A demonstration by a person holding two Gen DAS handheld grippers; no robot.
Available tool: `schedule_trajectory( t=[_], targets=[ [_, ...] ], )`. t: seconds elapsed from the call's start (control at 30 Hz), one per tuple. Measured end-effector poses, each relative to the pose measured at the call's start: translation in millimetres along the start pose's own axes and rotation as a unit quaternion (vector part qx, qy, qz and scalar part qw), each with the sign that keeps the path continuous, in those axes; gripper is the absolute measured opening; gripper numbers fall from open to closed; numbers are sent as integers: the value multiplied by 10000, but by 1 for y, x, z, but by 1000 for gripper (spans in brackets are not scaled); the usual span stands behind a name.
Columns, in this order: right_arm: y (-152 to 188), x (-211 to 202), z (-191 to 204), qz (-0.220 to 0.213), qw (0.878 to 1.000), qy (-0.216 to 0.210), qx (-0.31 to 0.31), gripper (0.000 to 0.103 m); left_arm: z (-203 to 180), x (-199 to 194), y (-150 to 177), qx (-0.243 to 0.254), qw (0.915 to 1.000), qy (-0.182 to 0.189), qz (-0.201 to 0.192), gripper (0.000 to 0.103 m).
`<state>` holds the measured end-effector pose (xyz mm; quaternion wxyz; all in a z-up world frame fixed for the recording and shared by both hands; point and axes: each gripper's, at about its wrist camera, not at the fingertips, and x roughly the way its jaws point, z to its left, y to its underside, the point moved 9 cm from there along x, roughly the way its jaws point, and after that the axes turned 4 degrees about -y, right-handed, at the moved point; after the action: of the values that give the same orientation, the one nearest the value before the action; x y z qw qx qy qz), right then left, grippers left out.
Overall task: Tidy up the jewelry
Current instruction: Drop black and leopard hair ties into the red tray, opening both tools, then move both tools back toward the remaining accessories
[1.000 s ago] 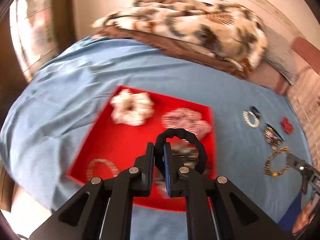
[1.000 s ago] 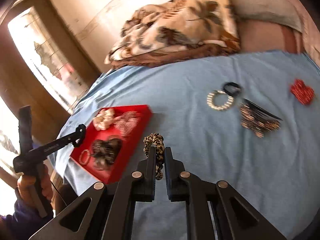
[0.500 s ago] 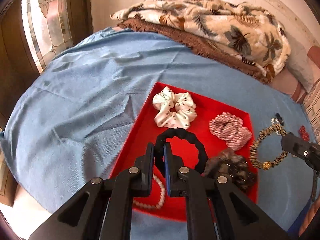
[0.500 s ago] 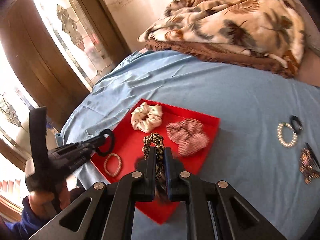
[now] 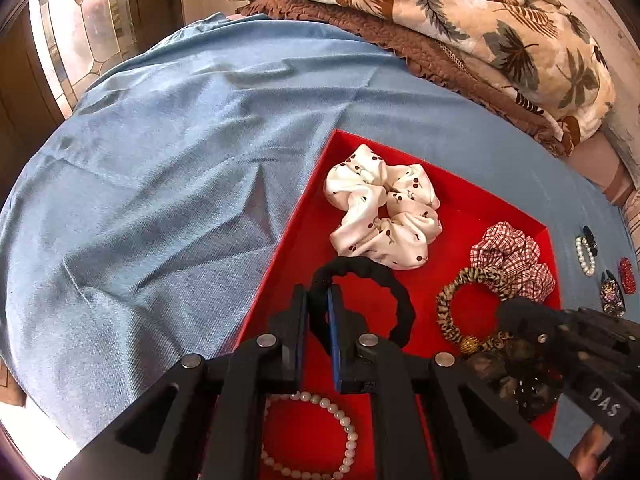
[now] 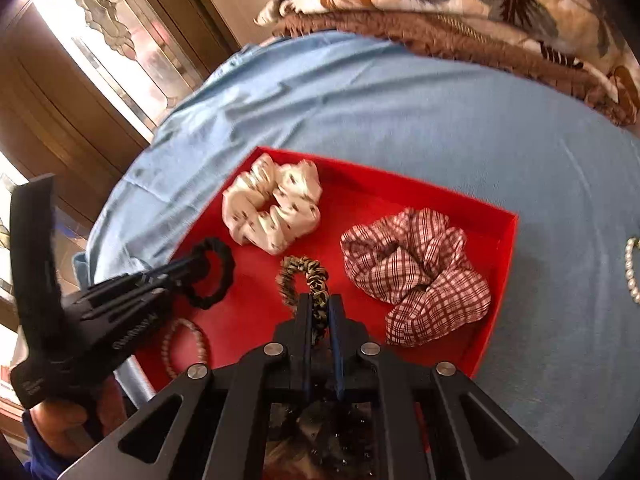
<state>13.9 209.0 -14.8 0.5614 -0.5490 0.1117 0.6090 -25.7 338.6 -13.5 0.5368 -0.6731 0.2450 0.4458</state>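
Note:
A red tray (image 5: 304, 232) (image 6: 496, 264) lies on the blue bedsheet. My left gripper (image 5: 318, 300) is shut on a black hair tie (image 5: 384, 280) and holds it over the tray's left side; it also shows in the right wrist view (image 6: 218, 276). My right gripper (image 6: 320, 304) is shut on a leopard-print hair tie (image 6: 298, 270), over the tray's middle; that tie shows in the left wrist view (image 5: 448, 304). In the tray lie a white cherry scrunchie (image 5: 380, 208) (image 6: 272, 204), a red checked scrunchie (image 5: 516, 256) (image 6: 416, 272), a dark sequinned scrunchie (image 5: 520, 380) and a pearl bracelet (image 5: 344, 432) (image 6: 172, 344).
A leaf-print blanket (image 5: 460, 12) on a brown quilt lies at the bed's far side. On the sheet right of the tray lie a pearl bracelet (image 5: 585, 256) (image 6: 631, 272), a dark clip (image 5: 612, 300) and a red clip (image 5: 626, 276). A stained-glass window (image 6: 108, 32) is at the left.
Both grippers have moved in over the red tray and lower. The right gripper carried the leopard-print tie from the tray's edge to above its middle; the left still holds the black tie.

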Motion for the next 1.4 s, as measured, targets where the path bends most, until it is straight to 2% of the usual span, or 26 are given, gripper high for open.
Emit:
schedule_trajectory(
  t=[0.13,0.2,0.3,0.37,0.47,0.6,0.67,0.87,0.97,1.17,1.27,1.4],
  targets=[
    [5,8,-2,70,10000,28,23,11,-4,-4,0,32,9999,-12,-99,10],
    [6,9,-2,81,10000,26,30,11,-4,-9,-1,11,9999,22,-145,14],
    [5,7,-1,31,10000,56,12,19,-2,-22,-1,-43,9995,-19,-298,21],
    [5,2,0,-19,10000,62,0,29,-1,-34,0,-68,9991,-31,-420,22],
    [5,-9,2,-114,9999,58,-16,32,1,-48,1,-131,9985,-66,-531,29],
    [6,-29,3,-271,9996,40,-35,33,9,-66,6,-208,9973,-224,-664,32],
    [10,-41,3,-362,9993,44,-35,40,12,-75,9,-248,9969,-278,-694,33],
    [33,-82,-4,-626,9980,104,11,46,10,-99,18,-211,9953,-418,-851,41],
    [50,-102,-11,-780,9966,239,69,51,1,-108,21,-93,9949,-410,-914,42],
    [83,-137,-29,-1116,9918,572,249,51,-29,-128,28,215,9937,-316,-1056,43],
    [94,-150,-39,-1273,9890,606,446,55,-42,-139,32,346,9930,-227,-1103,44],
    [105,-169,-54,-1476,9842,695,690,56,-52,-154,36,464,9913,-248,-1209,45]
  ],
)
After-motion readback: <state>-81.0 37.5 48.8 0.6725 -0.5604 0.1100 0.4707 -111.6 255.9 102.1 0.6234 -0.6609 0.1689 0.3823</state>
